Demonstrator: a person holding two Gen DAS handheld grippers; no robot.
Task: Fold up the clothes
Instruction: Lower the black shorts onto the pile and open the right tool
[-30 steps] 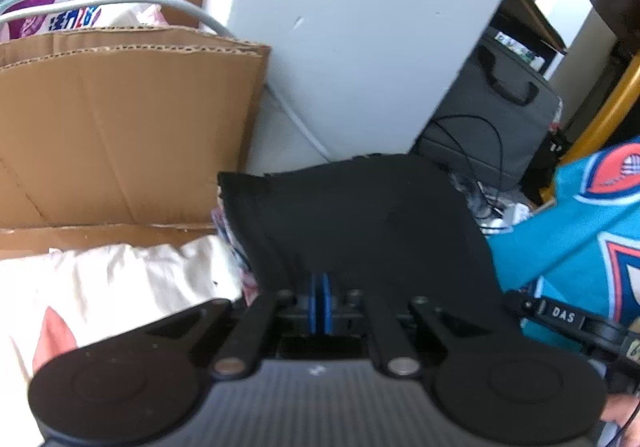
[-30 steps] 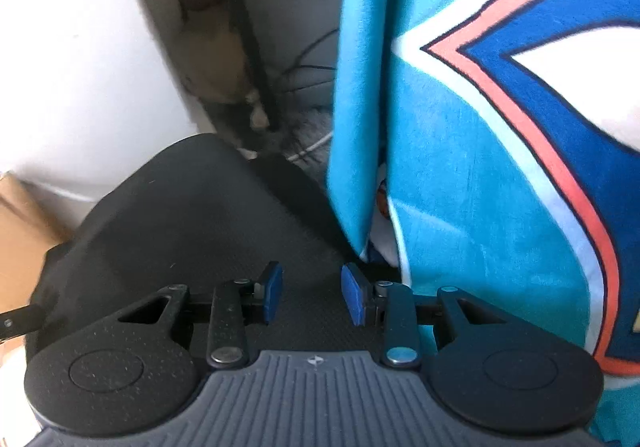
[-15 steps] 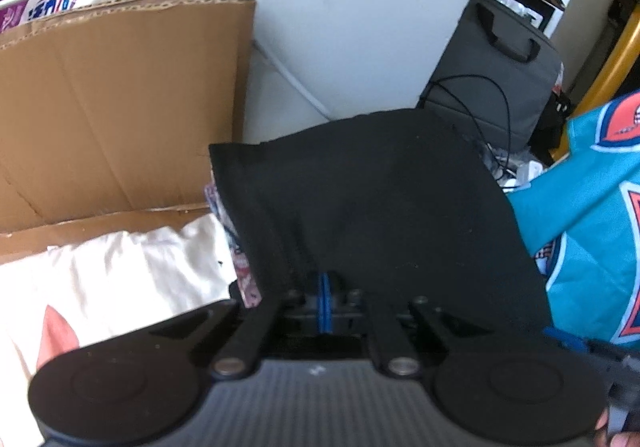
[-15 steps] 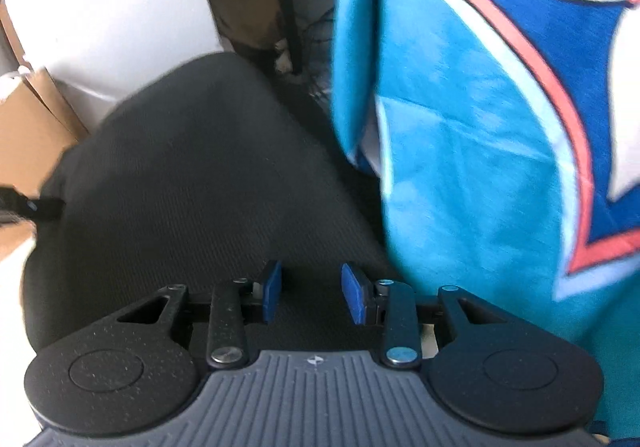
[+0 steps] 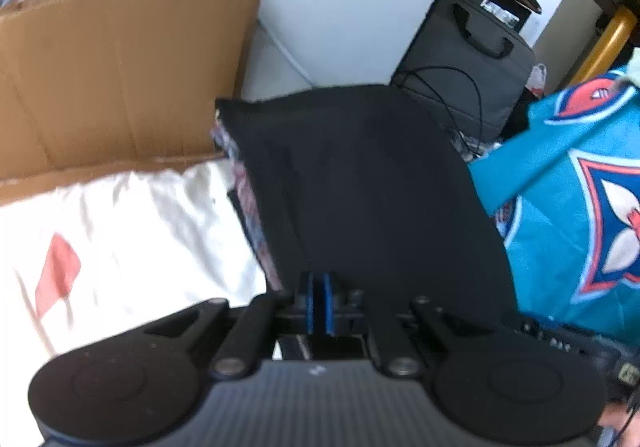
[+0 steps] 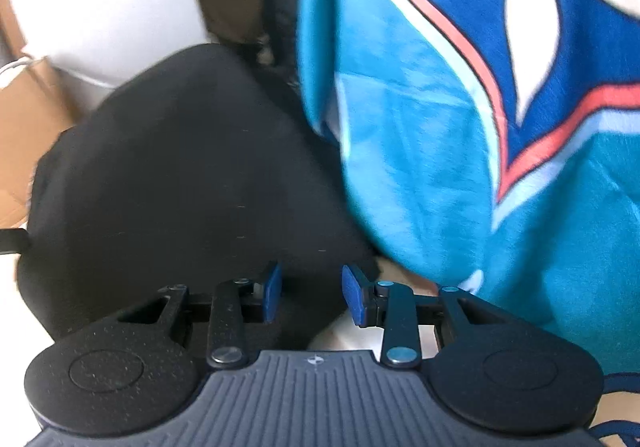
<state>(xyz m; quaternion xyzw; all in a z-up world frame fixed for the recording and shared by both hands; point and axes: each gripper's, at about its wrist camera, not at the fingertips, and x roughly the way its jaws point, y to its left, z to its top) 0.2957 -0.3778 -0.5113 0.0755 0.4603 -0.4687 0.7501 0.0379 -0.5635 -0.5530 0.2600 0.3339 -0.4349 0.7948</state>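
Left hand-held gripper [image 5: 318,301] has its blue pads pressed together, clamped on the near edge of the black garment [image 5: 360,183], and the cloth spreads away from the pads in a broad dark sheet. A patterned lining or second layer peeks out along its left edge. Over on the other side, the right hand-held gripper [image 6: 310,293] has its fingers apart, blue pads [image 6: 273,291] spaced wide with nothing pinched between them; the black garment [image 6: 172,175] lies just ahead of and under the left pad, bulging up in a rounded mound.

Beside the black cloth, to the right, hangs a teal jersey [image 6: 460,151] with a blue, white and coral emblem, and it shows in the left view too [image 5: 580,207], its edge touching or overlapping the dark fabric. To the left of the garment lies a white cloth [image 5: 132,235] with a coral mark on it. Behind that stands a flattened cardboard box [image 5: 116,75], then a white panel [image 5: 340,3] and a grey laptop bag [image 5: 468,59] with cables looped in front. The picture is a bit smeared with motion.
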